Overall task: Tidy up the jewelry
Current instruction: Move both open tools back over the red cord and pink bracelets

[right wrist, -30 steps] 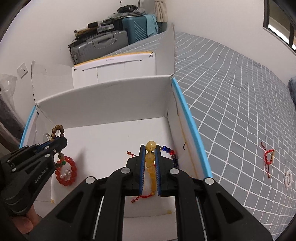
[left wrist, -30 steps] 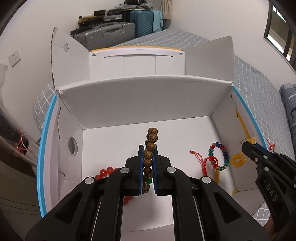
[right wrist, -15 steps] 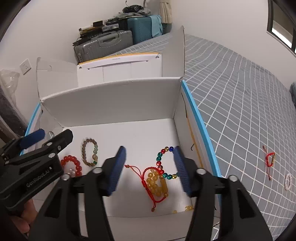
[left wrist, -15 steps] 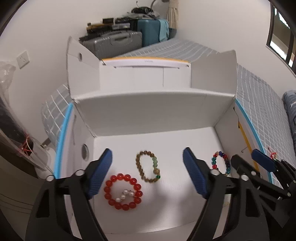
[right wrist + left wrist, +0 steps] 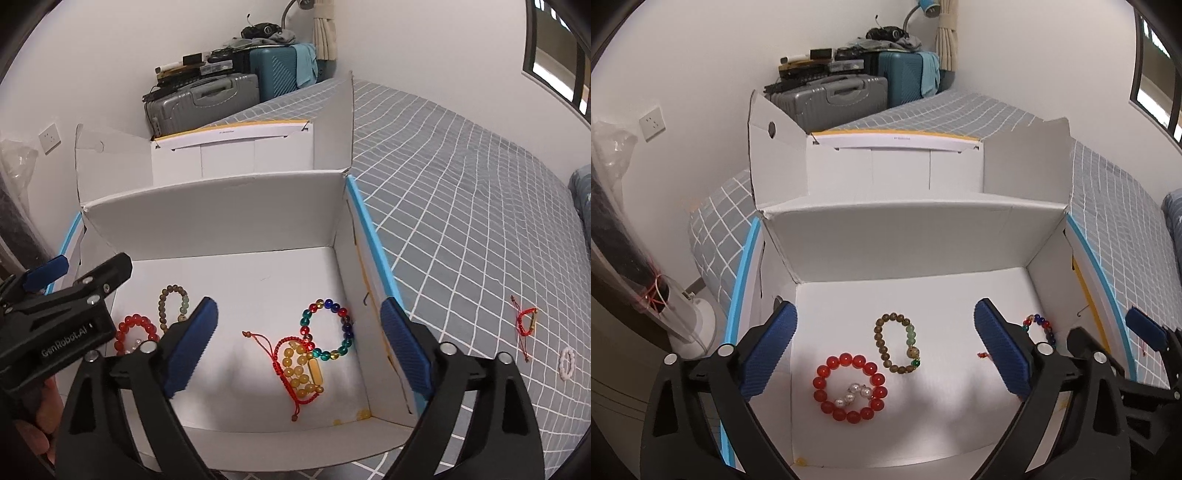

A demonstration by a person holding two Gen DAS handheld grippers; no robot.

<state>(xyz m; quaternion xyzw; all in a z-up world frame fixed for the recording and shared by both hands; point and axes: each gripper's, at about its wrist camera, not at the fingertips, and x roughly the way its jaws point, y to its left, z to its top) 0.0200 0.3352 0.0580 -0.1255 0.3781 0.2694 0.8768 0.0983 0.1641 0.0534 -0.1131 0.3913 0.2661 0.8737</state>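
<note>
A white cardboard box [image 5: 908,240] [image 5: 221,218] lies open on the bed. On its floor lie a brown wooden bead bracelet [image 5: 896,343] [image 5: 173,306], a red bead bracelet [image 5: 849,387] [image 5: 136,330] with small pearls inside it, a multicoloured glass bead bracelet [image 5: 327,330] [image 5: 1039,326], and a yellow bead bracelet with red cord [image 5: 301,369]. My left gripper [image 5: 884,347] is open and empty above the box's left half. My right gripper [image 5: 299,345] is open and empty above the right half. Each gripper shows at the edge of the other's view.
On the grey checked bedspread [image 5: 461,221] right of the box lie a red cord bracelet [image 5: 526,321] and a small white bracelet [image 5: 567,363]. Suitcases [image 5: 846,96] stand against the far wall. A plastic-wrapped stand [image 5: 646,288] is left of the bed.
Both grippers have opened and pulled back upward. The wooden bracelet dropped from the left one and the yellow bracelet from the right one onto the box floor.
</note>
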